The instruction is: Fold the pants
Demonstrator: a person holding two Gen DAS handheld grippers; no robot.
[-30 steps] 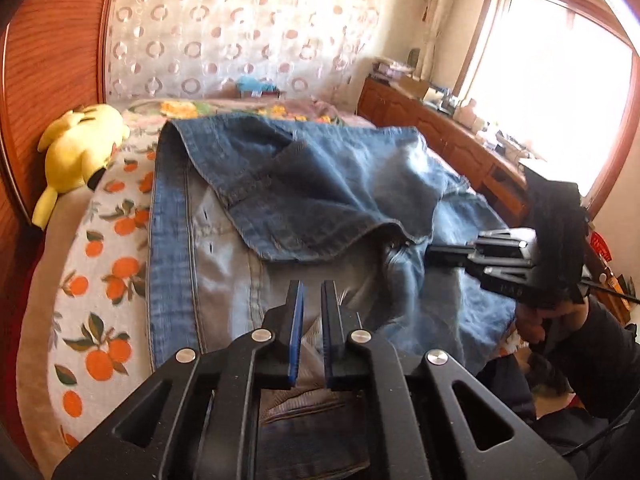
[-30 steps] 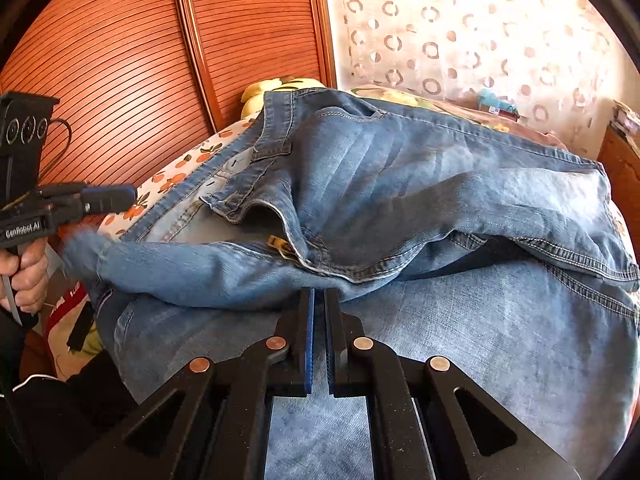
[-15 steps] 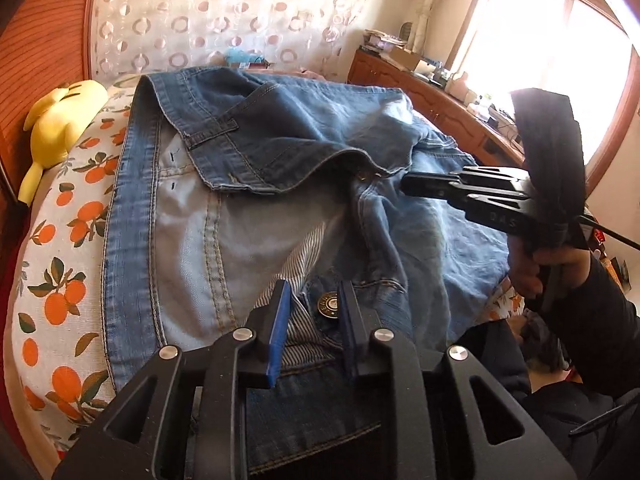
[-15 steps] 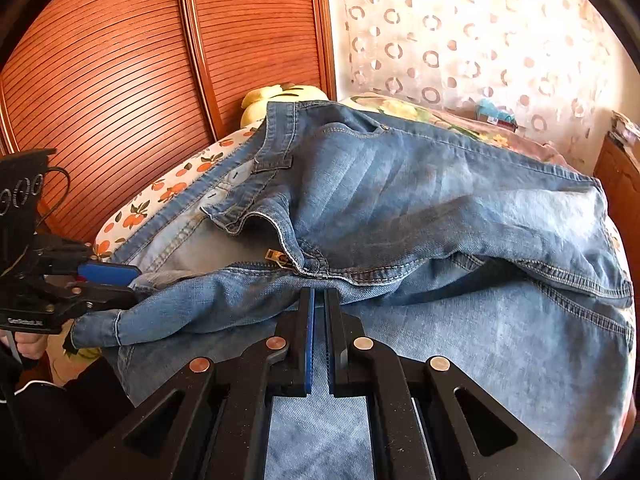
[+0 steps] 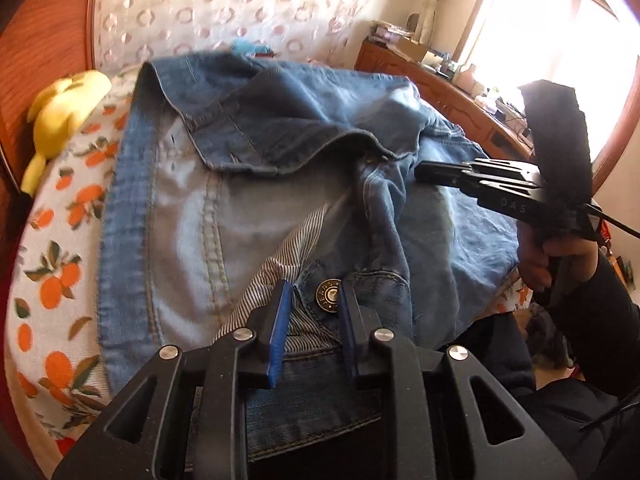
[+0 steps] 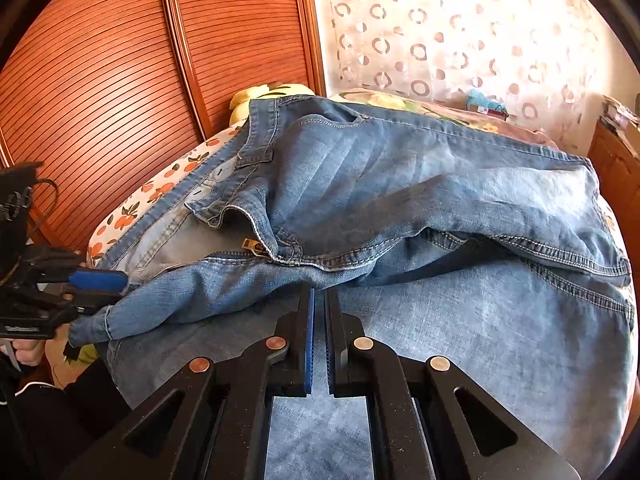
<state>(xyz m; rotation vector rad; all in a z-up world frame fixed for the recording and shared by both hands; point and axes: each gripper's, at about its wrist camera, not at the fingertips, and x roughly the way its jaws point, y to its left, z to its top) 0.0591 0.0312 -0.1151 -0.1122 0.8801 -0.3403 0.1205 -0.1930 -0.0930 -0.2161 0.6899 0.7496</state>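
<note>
Left camera: the left gripper [image 5: 313, 308] is wide open around the "JEANS" button [image 5: 329, 295] of the jeans [image 5: 288, 128], which lie on the orange-print bed [image 5: 48, 248]. Right camera: the right gripper [image 6: 318, 308] is nearly closed, holding nothing, just above the jeans [image 6: 440, 184], beside a wooden wardrobe [image 6: 120, 60].

Blue denim pants [image 6: 400, 184] with striped pocket lining [image 5: 280, 264] lie on an orange-print sheet [image 5: 52, 240] by a yellow plush [image 5: 60, 120].
</note>
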